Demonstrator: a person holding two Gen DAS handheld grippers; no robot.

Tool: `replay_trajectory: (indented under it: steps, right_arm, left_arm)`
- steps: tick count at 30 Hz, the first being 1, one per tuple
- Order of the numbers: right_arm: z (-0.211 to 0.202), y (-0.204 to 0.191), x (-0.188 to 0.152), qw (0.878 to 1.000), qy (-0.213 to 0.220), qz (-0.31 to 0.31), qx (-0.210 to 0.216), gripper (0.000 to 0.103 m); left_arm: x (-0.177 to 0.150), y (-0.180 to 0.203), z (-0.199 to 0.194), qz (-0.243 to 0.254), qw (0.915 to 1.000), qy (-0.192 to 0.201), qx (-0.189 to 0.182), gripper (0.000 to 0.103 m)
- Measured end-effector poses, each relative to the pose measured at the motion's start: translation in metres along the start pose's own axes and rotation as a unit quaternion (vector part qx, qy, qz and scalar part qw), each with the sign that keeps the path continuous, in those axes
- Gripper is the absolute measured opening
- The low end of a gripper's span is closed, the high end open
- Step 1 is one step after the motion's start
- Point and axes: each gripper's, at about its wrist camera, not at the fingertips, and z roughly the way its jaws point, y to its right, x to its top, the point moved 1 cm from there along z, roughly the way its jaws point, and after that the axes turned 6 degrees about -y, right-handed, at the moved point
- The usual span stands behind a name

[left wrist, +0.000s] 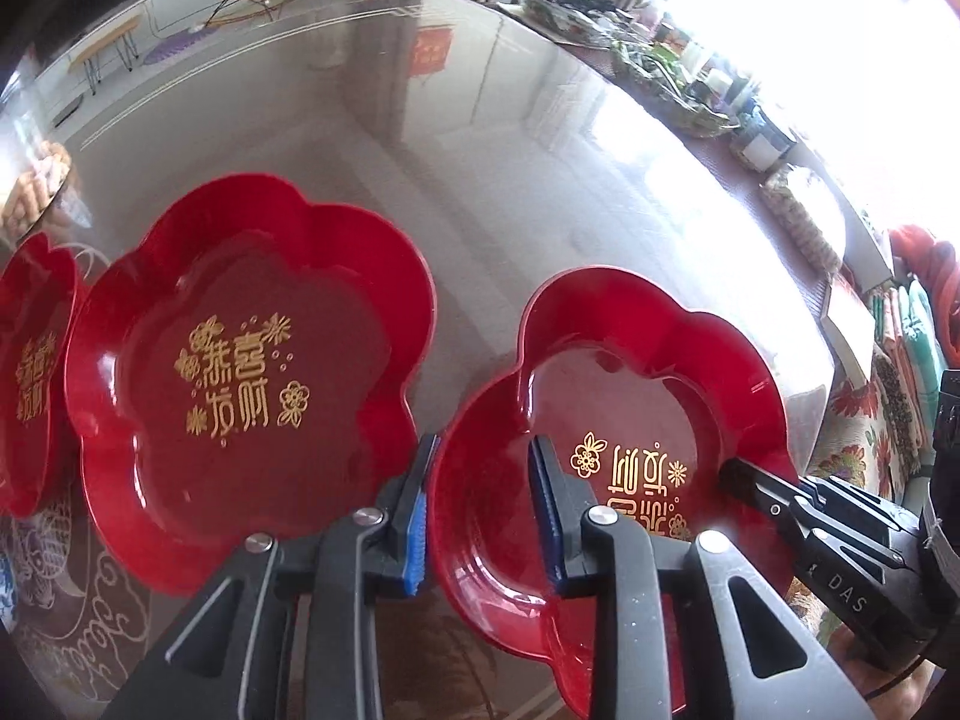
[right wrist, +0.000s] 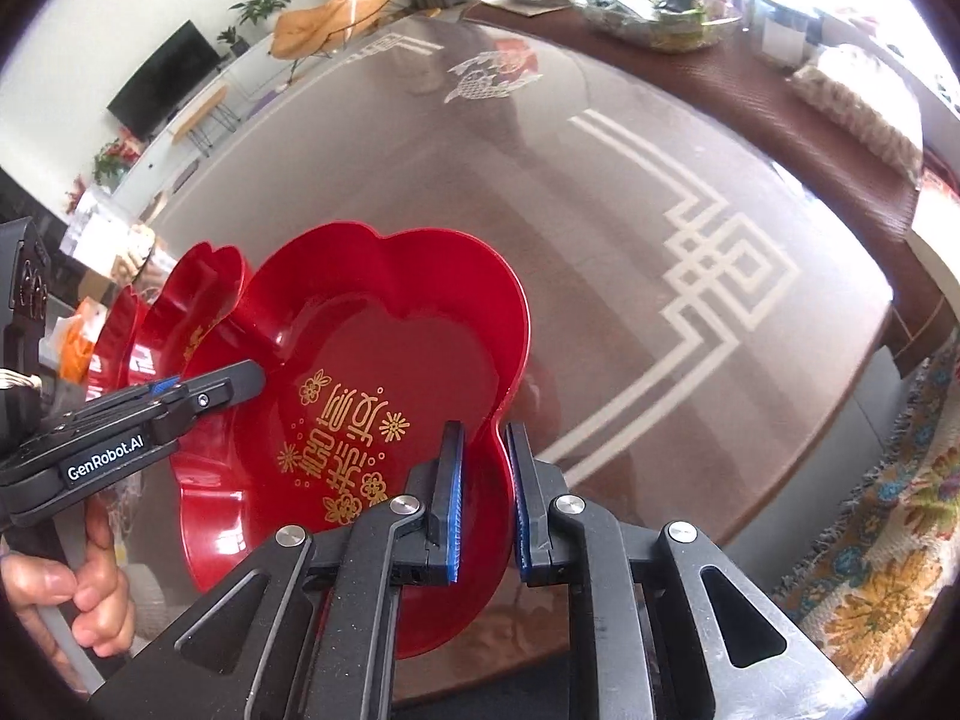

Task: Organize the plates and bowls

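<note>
**Carrying a glossy red plate by two opposite edges**

Holding the flower-shaped red plate (right wrist: 384, 360) from both sides, the two grippers share it just above the worktop (right wrist: 630, 192). In the right wrist view the right gripper (right wrist: 485, 498) is pinched narrow on the rim at a notch between two lobes, lower centre of the frame; the left gripper (left wrist: 483, 510) straddles the rim on the opposite side, at the lower centre of its own view, its jaws a little wider, and whether its pads actually press the wall I cannot tell.

The plate looks like thin, stiff lacquered plastic: light, rigid, probably not fragile, but slick. The upturned scalloped wall is the natural hold, and a notch between lobes should keep it from sliding sideways.

A second red plate (left wrist: 240, 360) lies flat at centre left of the left wrist view, with a third plate (left wrist: 33, 372) at the far left edge, touching or overlapping it. They seem the likely stacking spot; the lobes would need to line up to nest. Clutter of jars and packets (left wrist: 690, 78) sits along the upper right, well apart. The shiny worktop between is bare.
</note>
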Motion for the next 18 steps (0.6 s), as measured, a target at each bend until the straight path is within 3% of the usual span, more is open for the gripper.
replay_trajectory:
  steps: [6, 11, 15, 18]
  right_arm:
    - [0.017, -0.041, 0.0, 0.999, -0.014, -0.038, 0.028, 0.017]
    - [-0.002, -0.03, -0.002, 0.999, 0.007, -0.043, 0.011, 0.017]
    - [-0.009, -0.003, 0.007, 0.999, 0.007, -0.039, -0.015, 0.017]
    - [-0.002, 0.021, 0.019, 0.999, -0.003, -0.035, -0.028, 0.017]
  left_arm:
    - [-0.019, -0.039, -0.012, -0.033, 0.9994, 0.005, 0.012, 0.027]
    - [-0.021, -0.005, -0.017, -0.013, 0.9996, 0.024, 0.004, 0.027]
    - [-0.014, 0.021, 0.005, -0.017, 0.9996, 0.019, -0.008, 0.027]
    - [-0.012, 0.038, 0.023, -0.01, 0.9998, 0.019, 0.003, 0.028]
